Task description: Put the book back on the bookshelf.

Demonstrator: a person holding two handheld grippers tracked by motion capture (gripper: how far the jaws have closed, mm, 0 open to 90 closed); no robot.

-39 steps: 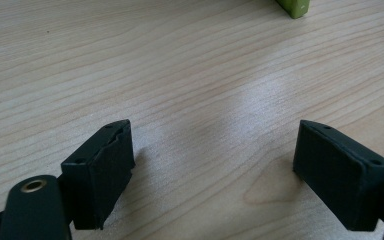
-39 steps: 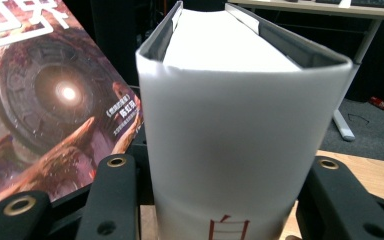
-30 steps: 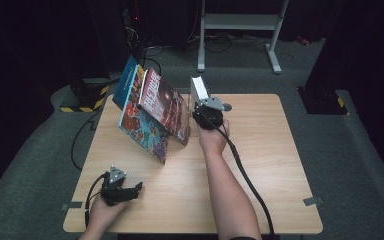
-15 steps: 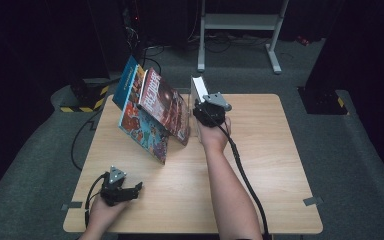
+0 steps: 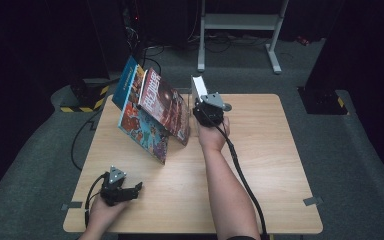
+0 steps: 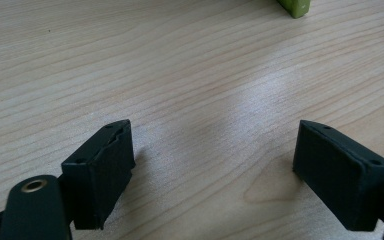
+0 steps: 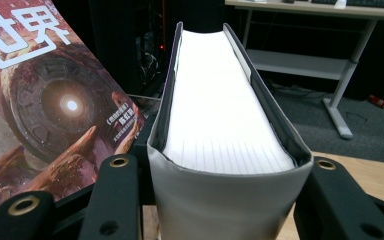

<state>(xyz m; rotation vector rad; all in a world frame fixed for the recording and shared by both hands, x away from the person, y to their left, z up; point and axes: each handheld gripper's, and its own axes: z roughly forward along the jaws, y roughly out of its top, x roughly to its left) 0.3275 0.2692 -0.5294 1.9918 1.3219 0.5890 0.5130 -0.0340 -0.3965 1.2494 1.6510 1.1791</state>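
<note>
Wooden table (image 5: 280,150), thick grey book (image 7: 225,130) between right gripper (image 5: 206,111) jaws (upright).

Leaning books (image 5: 152,112) crowd the table's (image 5: 280,165) far left corner, while its right half and near middle lie open for passing.

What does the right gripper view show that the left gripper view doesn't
Right gripper view: a thick grey book sits between the right gripper jaws, which have just been closing, beside a leaning book with a red cover, with a metal stand behind. Left gripper view: the left gripper with open jaws and nothing between them, and a small green corner at the top edge. Both share the wooden table.
</note>
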